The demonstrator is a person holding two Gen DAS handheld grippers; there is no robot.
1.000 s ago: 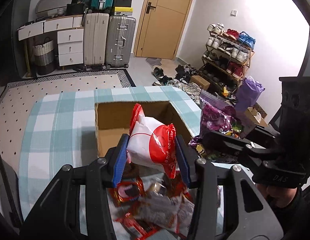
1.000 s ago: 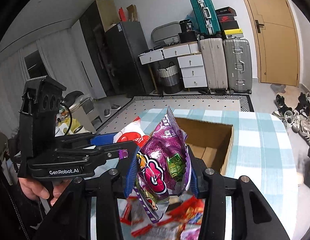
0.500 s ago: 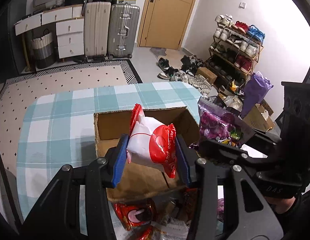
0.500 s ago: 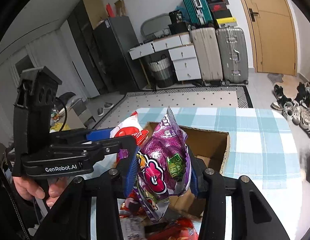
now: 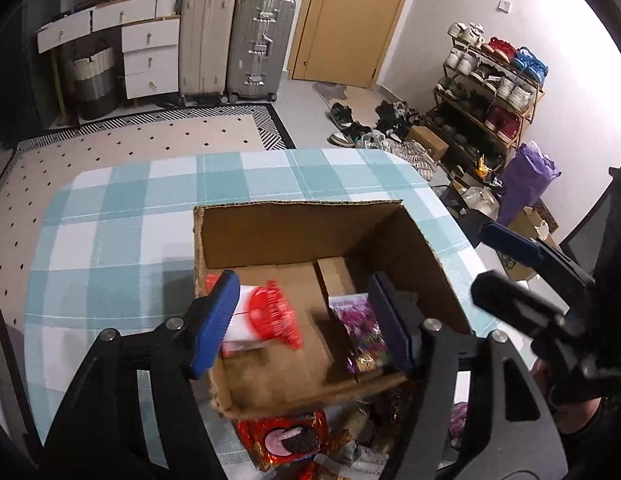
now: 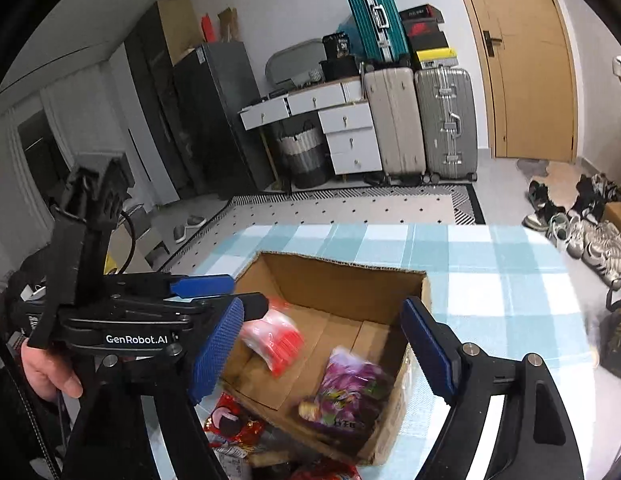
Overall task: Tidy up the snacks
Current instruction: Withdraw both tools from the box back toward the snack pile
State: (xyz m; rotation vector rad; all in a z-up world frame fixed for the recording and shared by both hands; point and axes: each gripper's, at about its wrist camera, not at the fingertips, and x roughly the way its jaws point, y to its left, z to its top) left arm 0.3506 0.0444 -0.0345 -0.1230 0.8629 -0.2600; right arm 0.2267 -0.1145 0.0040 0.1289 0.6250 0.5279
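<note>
The box (image 5: 310, 236) sits open on the checked table (image 5: 110, 240), with loose snacks (image 5: 286, 440) piled against its near wall.

The left gripper (image 5: 304, 324) hangs over the near left part of the box. Its jaws are opening, and the blue pads (image 5: 216, 320) no longer press on anything. The red-and-white bag (image 5: 266, 320) shows blurred between them, loose, low inside the box on the left.

The right gripper (image 6: 324, 350) is over the near right part of the box, its jaws opening too and standing wide. The purple bag (image 6: 350, 392) lies blurred on the box floor near the front right corner, clear of both pads (image 6: 216, 352). From the right wrist view the red-and-white bag (image 6: 276, 340) lies left of the purple one, apart from it.

Both bags are released and inside the box. A hand (image 6: 46, 372) holds the left gripper's handle at the left edge of the right wrist view.
</note>
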